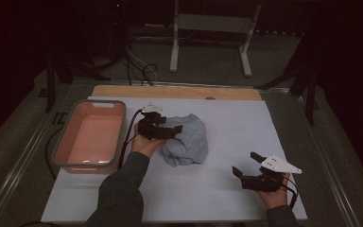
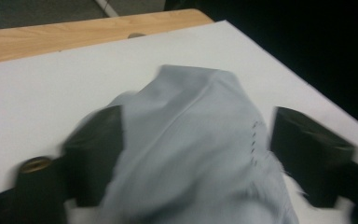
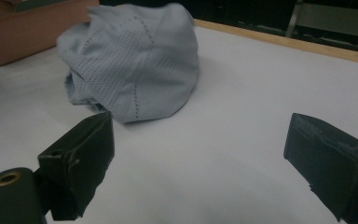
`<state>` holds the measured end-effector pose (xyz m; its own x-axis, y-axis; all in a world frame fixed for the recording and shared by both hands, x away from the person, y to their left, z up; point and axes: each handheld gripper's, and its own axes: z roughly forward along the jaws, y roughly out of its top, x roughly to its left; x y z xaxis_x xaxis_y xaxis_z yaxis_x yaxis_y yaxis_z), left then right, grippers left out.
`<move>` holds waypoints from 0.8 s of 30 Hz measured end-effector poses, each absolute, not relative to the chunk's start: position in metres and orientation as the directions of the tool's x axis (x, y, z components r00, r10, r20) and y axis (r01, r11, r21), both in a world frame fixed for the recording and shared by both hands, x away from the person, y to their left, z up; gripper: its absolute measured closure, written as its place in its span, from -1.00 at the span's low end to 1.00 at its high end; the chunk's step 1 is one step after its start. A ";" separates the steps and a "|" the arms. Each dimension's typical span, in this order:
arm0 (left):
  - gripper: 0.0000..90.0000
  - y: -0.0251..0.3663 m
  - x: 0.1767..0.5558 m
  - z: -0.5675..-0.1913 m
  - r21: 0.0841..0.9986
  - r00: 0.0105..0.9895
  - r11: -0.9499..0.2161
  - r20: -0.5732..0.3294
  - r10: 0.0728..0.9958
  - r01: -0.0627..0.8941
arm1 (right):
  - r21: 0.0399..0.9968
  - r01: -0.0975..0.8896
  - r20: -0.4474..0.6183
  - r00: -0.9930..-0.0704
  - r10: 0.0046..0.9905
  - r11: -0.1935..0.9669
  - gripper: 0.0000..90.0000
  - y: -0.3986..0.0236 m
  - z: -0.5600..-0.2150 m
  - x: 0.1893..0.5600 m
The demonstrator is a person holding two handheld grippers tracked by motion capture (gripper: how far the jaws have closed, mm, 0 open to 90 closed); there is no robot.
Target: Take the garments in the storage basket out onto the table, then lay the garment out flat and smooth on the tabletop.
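Jaws of the left gripper [image 2: 196, 158] stand released around the grey cloth [image 1: 186, 138]; the right gripper [image 1: 247, 166] gapes empty. Beside the cloth, the pink tub [image 1: 65, 142] holds nothing.

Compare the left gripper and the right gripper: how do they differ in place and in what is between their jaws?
The left gripper is at the grey cloth, with cloth between its jaws; the right gripper has only bare white table between its jaws. The left gripper lies beside the pink tub; the right gripper sits apart, near the table's front right. Both stand open.
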<state>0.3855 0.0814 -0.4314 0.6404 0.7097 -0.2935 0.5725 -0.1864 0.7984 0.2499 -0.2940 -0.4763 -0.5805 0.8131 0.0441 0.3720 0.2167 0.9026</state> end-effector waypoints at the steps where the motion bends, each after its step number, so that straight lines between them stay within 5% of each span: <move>1: -0.64 0.082 0.385 -0.431 0.800 0.643 -0.193 -0.286 0.710 0.568 | 0.903 0.372 0.044 -0.581 0.813 0.217 -0.81 -0.294 -0.476 0.250; 4: -0.99 0.084 0.383 -0.428 0.810 0.643 -0.194 -0.268 0.717 0.553 | 0.902 0.371 0.041 -0.583 0.811 0.222 -0.81 -0.293 -0.477 0.250; 24: -0.99 0.112 0.367 -0.418 0.861 0.624 -0.145 -0.228 0.748 0.488 | 0.900 0.375 0.042 -0.579 0.814 0.220 -0.81 -0.294 -0.477 0.251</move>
<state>0.3667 0.1115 -0.4178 0.6238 0.7476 -0.2280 0.4882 -0.1449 0.8606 0.2507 -0.2937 -0.4768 -0.5790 0.8142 0.0425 0.3753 0.2199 0.9004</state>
